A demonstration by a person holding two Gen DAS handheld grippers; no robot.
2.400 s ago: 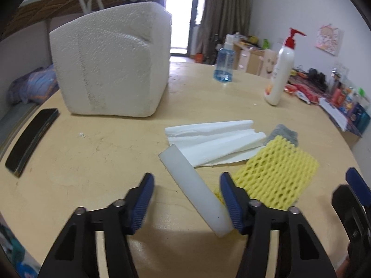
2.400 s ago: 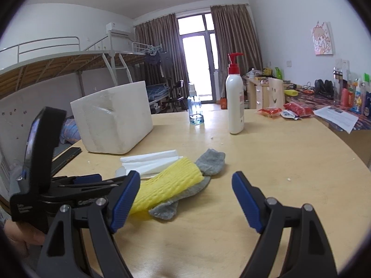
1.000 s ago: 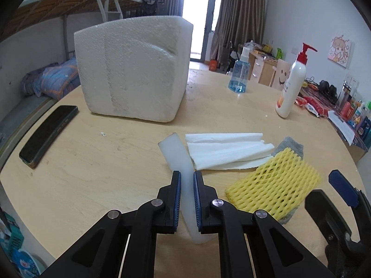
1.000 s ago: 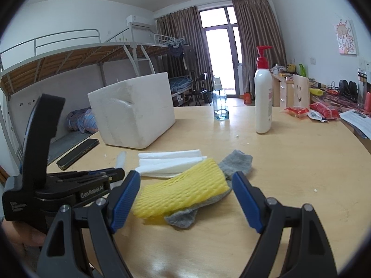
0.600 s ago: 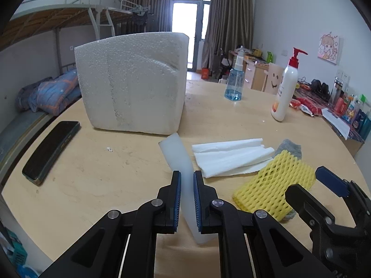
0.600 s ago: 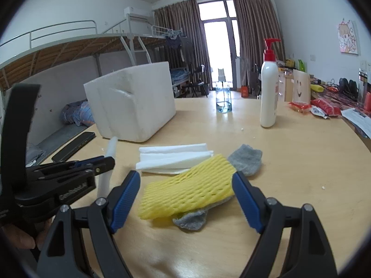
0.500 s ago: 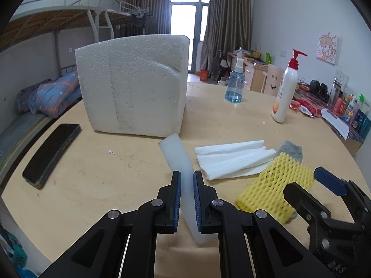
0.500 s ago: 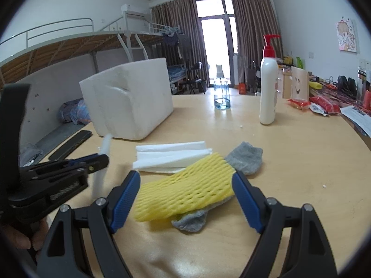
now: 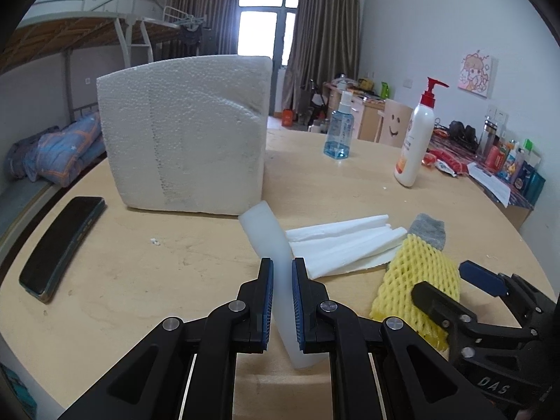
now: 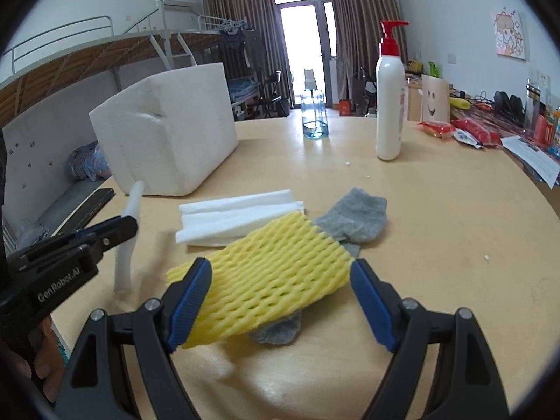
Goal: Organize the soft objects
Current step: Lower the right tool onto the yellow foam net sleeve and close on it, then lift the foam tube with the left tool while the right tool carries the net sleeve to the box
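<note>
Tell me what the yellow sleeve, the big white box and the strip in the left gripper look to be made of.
Yellow sleeve: foam netting, matte, with an open diamond mesh.
Big white box: expanded polystyrene, going by its beaded, pebbly white surface.
Strip clamped in the left gripper: smooth, slightly translucent white, probably dense foam sheet, though soft plastic is possible.

The yellow foam net [image 10: 266,273] covers most of the grey sock [image 10: 357,217]; the white strip [image 10: 126,245] looks motion-blurred.

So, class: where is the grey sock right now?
In the right wrist view the grey sock lies on the table, partly under the yellow foam net, right of the folded white sheets.
</note>
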